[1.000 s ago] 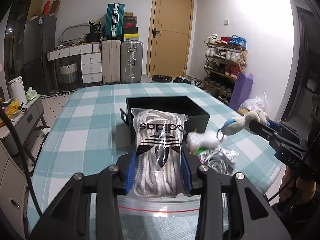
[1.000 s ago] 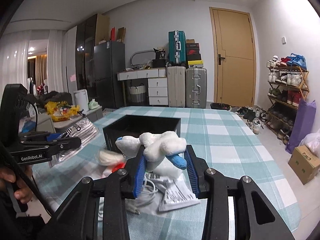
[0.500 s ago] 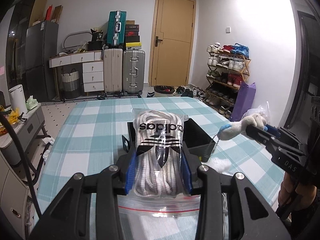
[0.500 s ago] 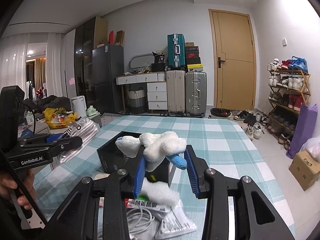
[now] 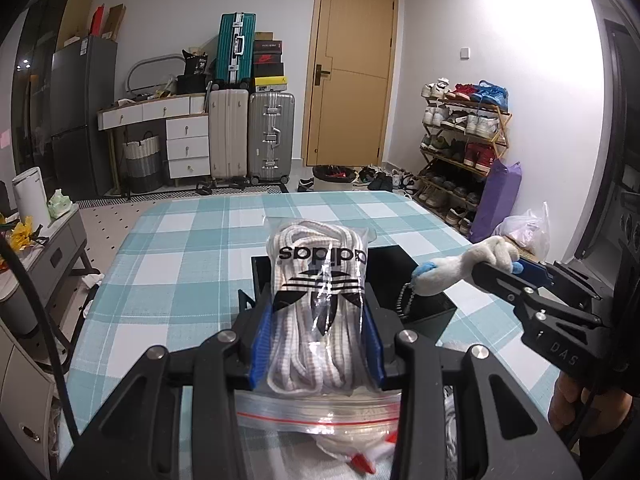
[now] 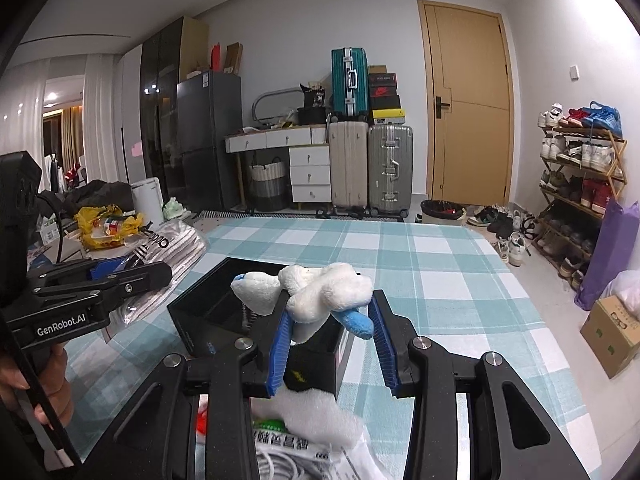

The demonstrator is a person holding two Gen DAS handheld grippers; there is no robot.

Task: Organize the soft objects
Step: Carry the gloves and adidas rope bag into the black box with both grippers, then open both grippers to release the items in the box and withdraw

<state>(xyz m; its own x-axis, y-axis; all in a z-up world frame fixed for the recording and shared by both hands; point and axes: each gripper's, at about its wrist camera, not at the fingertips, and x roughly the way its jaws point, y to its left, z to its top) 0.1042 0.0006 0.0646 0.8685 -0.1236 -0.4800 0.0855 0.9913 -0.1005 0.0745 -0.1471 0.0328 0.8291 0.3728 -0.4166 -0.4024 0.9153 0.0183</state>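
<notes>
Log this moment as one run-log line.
left gripper: shut on bagged laces | right gripper: shut on plush toy | both above black box

Both fisheye views bend straight lines hard toward a black, vignetted rim. Indoor light is even and moderately bright. In the left wrist view the white wall [image 5: 532,92] at upper right blows out to glare. In the right wrist view small ceiling lamps glint at far left. Foreground plush at bottom centre is soft; the background stays sharp.

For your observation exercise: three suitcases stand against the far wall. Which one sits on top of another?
The teal suitcase, upright on the beige suitcase. The beige and the silver suitcase both stand on the floor.
</notes>
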